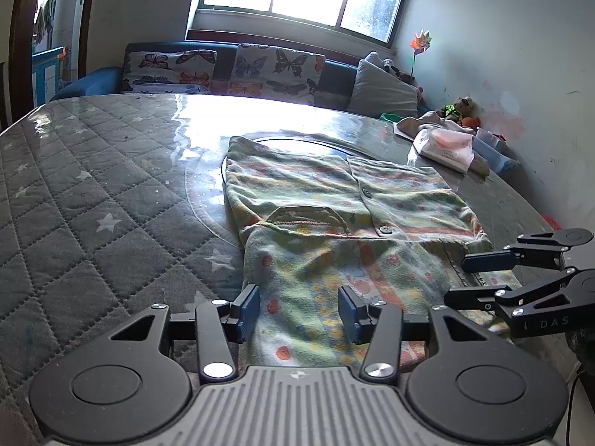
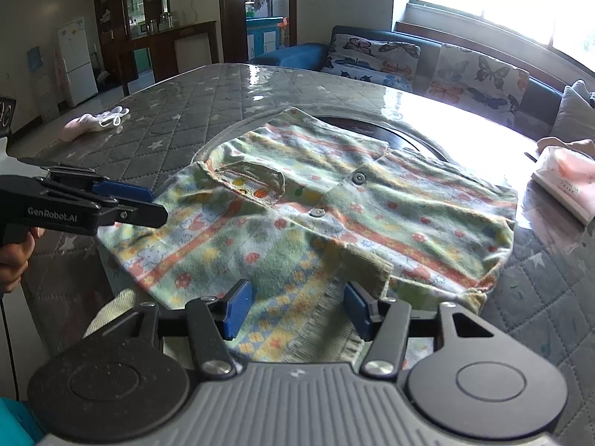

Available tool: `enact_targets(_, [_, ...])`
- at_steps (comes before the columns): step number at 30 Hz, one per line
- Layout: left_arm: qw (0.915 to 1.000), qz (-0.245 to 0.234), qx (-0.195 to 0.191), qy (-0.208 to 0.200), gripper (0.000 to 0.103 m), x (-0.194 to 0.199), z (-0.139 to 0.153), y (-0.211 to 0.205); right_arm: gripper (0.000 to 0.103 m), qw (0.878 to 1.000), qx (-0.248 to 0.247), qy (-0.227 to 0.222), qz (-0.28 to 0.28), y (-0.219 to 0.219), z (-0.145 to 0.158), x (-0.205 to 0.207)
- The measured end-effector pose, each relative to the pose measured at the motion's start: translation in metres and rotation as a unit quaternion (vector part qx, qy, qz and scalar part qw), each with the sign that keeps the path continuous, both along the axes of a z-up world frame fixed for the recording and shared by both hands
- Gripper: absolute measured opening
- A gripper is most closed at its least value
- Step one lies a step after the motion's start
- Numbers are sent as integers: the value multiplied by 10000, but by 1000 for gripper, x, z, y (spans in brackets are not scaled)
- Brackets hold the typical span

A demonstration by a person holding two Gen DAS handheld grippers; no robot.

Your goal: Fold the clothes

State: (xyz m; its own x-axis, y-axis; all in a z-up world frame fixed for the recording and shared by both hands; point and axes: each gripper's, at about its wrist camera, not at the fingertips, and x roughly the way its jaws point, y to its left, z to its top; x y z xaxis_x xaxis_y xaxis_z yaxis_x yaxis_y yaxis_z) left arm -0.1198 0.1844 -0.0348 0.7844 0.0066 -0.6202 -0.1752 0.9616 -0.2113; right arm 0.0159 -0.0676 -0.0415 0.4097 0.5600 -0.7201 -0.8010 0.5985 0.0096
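Left wrist view showed the left hand-held gripper and right hand-held gripper part-open, empty, over the flat garment on the tabletop (a one-layer pinch would likely skew the fold).

Right gripper open over patterned shirt; left gripper open beside collar.

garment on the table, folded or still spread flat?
Partly folded: the patterned garment has its near part and cuffed sleeve laid over the buttoned front; both grippers' jaws are open.
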Motion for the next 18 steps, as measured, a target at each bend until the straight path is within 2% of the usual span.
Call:
enact_targets(11, [9994,-287,-48,-171,53,5,12,-18,57,10000,-50,35,-4,-10,3,0])
enact_targets(18, [9971,-717,-116,-221,54,17,14,-38,57,9996,37,-82,-285,-11,21,32])
